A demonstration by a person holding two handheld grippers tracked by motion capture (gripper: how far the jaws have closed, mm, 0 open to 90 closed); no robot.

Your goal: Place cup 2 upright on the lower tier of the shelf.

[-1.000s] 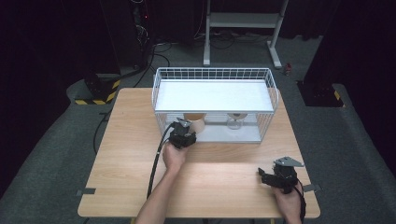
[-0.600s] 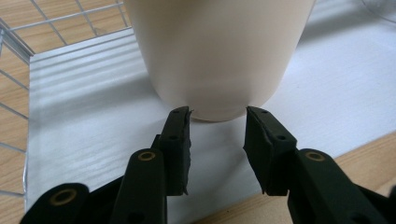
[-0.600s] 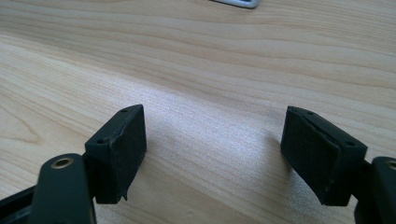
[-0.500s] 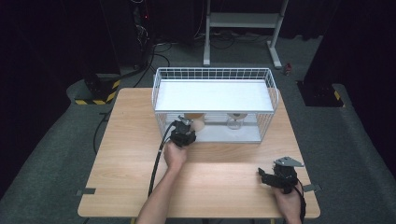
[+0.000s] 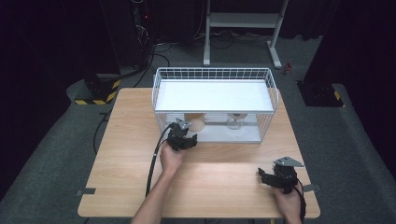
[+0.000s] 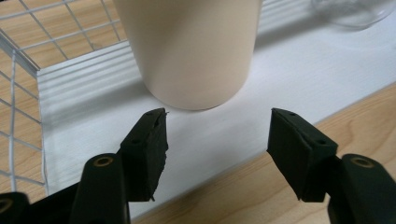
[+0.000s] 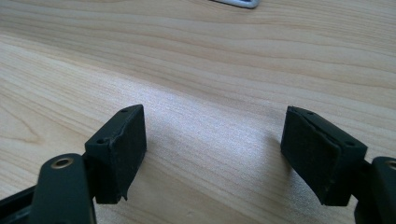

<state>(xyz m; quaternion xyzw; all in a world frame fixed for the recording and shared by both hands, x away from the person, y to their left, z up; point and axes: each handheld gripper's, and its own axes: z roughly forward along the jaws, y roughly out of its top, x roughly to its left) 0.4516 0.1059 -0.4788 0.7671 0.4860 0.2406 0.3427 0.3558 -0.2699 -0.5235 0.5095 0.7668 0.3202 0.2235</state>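
Now at the approach step: left gripper (image 6: 217,135), fingers (image 6: 147,149) just parted and empty, faces the beige cup (image 6: 191,51) on the wire rack's (image 5: 215,74) lower white shelf (image 6: 93,121). Next, advance around the cup and close. Right gripper (image 7: 215,149) rests spread, empty, over the surface (image 7: 196,65).

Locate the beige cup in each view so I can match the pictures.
High view: the beige, smooth-walled cup stands on the wire rack's lower white shelf, left of centre.
Left gripper view: top centre, just beyond the open claw.
Right gripper view: not in it.
Shared landmark: the white shelf.
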